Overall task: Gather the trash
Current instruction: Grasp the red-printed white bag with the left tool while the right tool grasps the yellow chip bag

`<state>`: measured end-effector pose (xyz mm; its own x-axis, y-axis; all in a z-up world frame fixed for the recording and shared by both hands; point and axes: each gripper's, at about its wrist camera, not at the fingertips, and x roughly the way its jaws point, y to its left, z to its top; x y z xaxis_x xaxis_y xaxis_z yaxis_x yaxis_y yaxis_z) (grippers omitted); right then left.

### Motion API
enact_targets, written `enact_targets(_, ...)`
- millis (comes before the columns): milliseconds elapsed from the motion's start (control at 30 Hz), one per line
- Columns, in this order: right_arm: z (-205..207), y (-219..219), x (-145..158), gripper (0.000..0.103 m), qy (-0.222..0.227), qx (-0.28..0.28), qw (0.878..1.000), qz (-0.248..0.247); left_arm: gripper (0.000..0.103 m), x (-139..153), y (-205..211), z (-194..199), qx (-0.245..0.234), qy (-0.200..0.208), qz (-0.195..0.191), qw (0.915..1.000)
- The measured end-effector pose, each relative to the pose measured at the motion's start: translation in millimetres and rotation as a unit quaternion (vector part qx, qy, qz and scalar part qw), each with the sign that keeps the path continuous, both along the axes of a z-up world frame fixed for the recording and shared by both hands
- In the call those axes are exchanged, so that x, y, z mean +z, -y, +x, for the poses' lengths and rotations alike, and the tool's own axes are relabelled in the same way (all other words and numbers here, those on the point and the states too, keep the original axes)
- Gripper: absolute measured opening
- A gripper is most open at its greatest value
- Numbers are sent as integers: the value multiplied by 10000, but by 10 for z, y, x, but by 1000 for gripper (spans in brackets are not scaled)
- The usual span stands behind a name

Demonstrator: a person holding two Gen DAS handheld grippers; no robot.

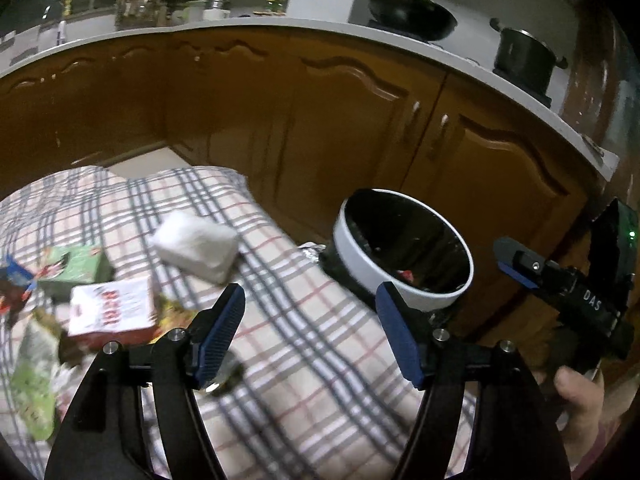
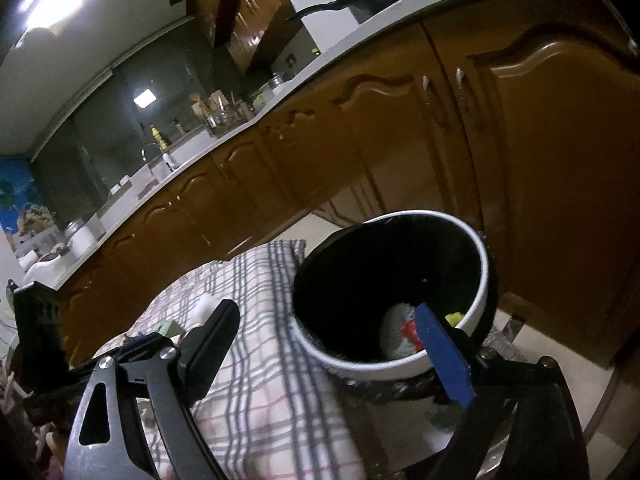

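A white trash bin with a black liner stands beside a checked cloth; in the right wrist view the bin holds white, red and yellow scraps. On the cloth lie a white tissue wad, a red-and-white box, a green box and wrappers. My left gripper is open and empty over the cloth. My right gripper is open and empty at the bin's near rim; it shows at the right of the left wrist view.
Brown kitchen cabinets run behind the bin under a grey countertop with a black wok and a pot. A small foil piece lies by the bin's base.
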<state>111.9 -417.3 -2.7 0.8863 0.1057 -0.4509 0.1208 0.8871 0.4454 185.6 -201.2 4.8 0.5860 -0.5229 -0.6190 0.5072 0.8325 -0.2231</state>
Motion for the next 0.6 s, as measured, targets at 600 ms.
enact_targets(600,-25,-700,-31,91,-85,695,9975,-2,69,-45,-977,-291,799,-112,-144,9966)
